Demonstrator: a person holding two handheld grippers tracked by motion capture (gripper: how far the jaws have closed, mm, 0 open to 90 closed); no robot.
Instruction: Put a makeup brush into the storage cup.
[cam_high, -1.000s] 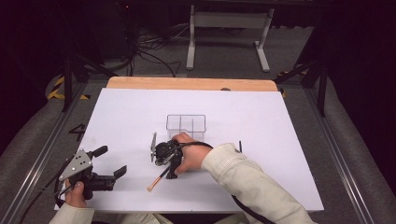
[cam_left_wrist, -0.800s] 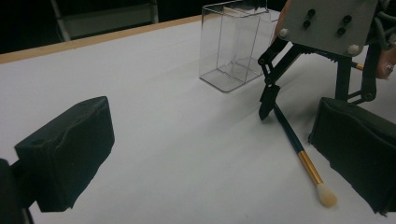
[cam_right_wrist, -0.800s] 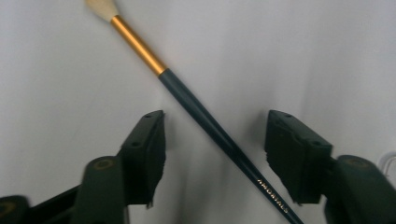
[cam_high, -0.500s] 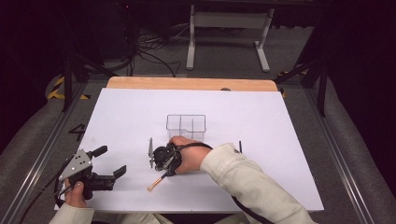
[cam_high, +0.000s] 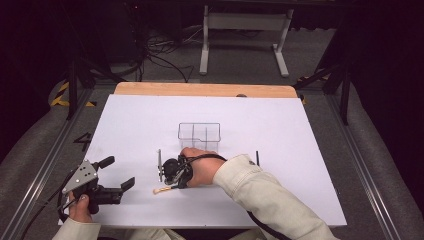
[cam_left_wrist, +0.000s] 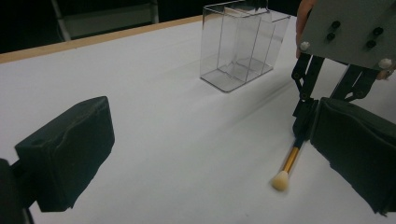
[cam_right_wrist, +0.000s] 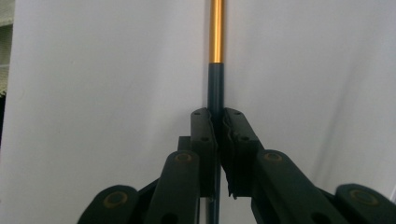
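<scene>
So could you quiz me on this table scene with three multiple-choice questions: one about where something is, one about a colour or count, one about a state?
1. Where does the clear plastic organizer box stand?
A. Near the middle of the white table
B. At the table's left edge
C. On the floor

2. What colour is the band on the makeup brush next to its pale tip?
A. Red
B. Gold
C. Green

3. How does the right gripper stand?
A. Wide open above the box
B. Shut on nothing
C. Shut on the brush handle

Answers:
1. A, the high view shows it mid-table, just beyond the right hand.
2. B, both gripper views show a gold band.
3. C, its jaws have just been closing and pinch the dark handle; the left gripper stands open.
</scene>
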